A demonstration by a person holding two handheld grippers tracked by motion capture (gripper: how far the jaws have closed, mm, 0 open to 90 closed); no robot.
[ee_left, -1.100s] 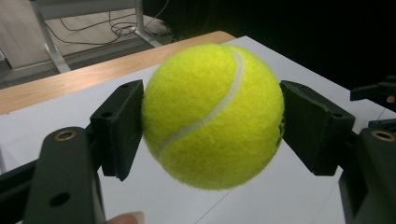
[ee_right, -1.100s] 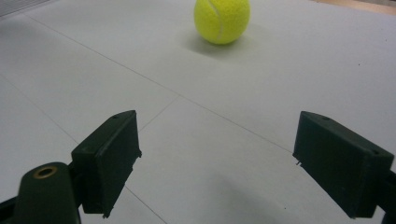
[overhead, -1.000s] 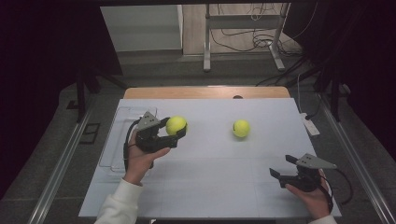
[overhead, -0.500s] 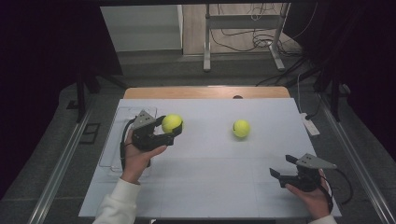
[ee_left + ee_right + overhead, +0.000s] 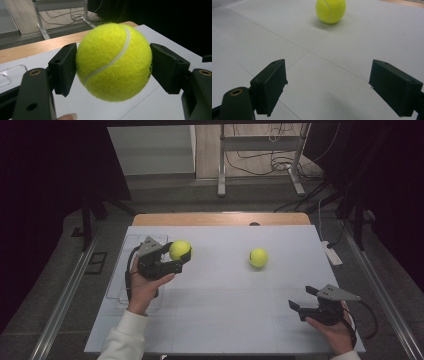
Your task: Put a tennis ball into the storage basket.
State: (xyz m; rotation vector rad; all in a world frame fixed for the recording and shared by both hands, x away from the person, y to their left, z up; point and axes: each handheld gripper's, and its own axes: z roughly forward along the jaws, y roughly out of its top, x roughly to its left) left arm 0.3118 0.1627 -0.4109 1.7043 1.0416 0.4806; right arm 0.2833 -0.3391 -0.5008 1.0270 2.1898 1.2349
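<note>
Since earlier, left hand-held gripper [image 5: 181, 258] has carried its clamped tennis ball [image 5: 180, 249] slightly leftward; transport step, next likely a release over the clear tray [image 5: 120, 292] just beside it, while right hand-held gripper [image 5: 301, 299] rests spread wide.

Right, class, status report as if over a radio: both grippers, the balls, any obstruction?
Left gripper shut on held ball, clear of table. Right gripper open, empty. Second ball on table. Nothing between.

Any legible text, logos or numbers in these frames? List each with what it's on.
None readable.
Held tennis ball: a dark mark at its right edge beside the left claw pad, too hidden to read.
Second tennis ball on the table: only the white seam, no print.
</note>
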